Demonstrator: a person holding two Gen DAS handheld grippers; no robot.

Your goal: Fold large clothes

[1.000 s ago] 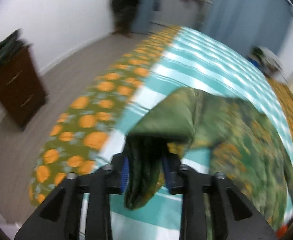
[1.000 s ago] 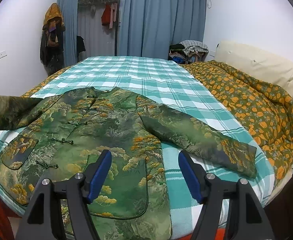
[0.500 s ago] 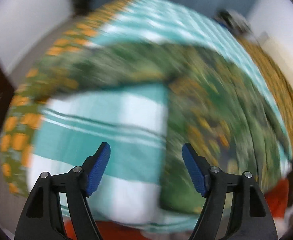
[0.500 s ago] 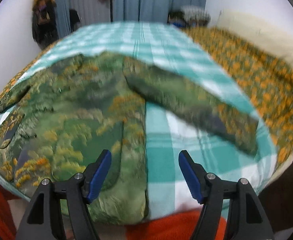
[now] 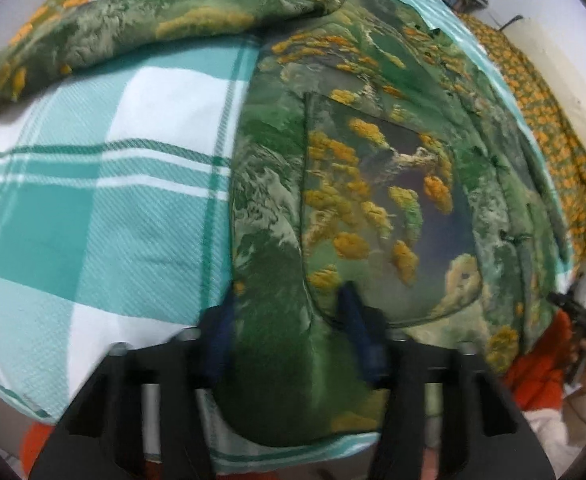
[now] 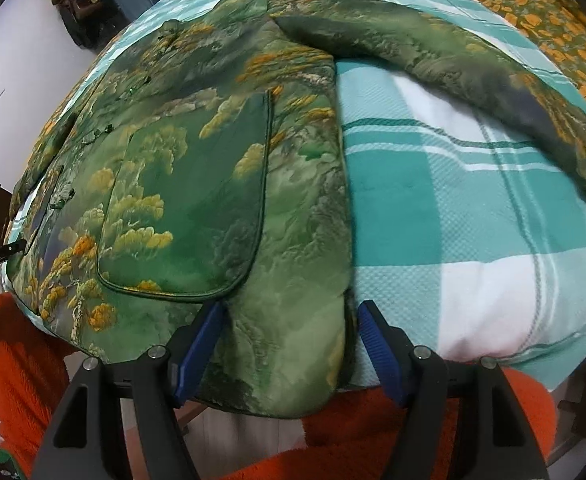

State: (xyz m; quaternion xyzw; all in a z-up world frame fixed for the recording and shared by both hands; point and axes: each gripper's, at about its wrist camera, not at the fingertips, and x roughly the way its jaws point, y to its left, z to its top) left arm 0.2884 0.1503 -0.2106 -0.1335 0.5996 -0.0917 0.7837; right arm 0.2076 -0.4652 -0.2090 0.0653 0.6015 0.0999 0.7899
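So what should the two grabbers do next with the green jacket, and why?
Probably pinch the hem. The jacket lies flat on the checked bedsheet, and each lower corner already sits between blue pads. The left gripper is closing on its corner; the right gripper is open around the other. Gripping both lets the bottom lift for folding.

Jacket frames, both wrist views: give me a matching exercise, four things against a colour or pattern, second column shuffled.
Things:
1. jacket
2. bed sheet
3. quilt
4. tong pads

Colours or patterns:
A. solid blue
B. teal and white plaid
C. green landscape brocade with golden trees
D. olive with orange flowers

Pairs: 1-C, 2-B, 3-D, 4-A
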